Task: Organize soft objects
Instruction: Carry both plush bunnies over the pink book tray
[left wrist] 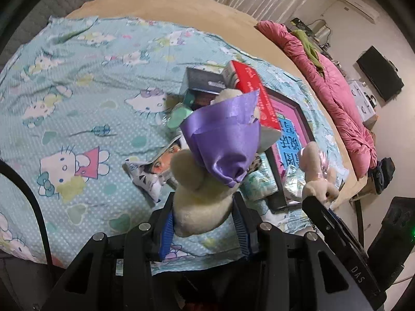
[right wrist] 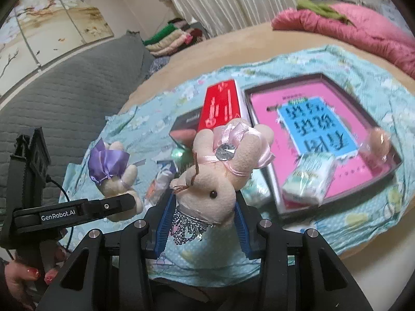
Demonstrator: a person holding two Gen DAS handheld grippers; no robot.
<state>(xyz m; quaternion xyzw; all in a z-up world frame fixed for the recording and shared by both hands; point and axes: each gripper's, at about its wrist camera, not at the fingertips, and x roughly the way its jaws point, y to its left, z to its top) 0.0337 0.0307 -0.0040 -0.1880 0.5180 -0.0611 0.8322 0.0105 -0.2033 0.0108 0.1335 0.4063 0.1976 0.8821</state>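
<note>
Both toys are off the bed right now. The left gripper (left wrist: 205,217) has its jaws pinching the cream plush with the purple bow (left wrist: 207,181), and the right gripper (right wrist: 203,223) is clamped on the pink bunny (right wrist: 220,171). Looks like the carry step; next they need a spot, probably the pink-lined box (right wrist: 389,140) far right.

Loads of open room on the left half of the printed sheet (left wrist: 77,83), nothing on it. The middle is crowded: red box (left wrist: 255,90), dark tray (right wrist: 386,140) with a tissue pack (right wrist: 308,178) in it, and wrappers (left wrist: 145,173) just beside. The pink quilt (left wrist: 337,88) blocks the bed's far edge.
</note>
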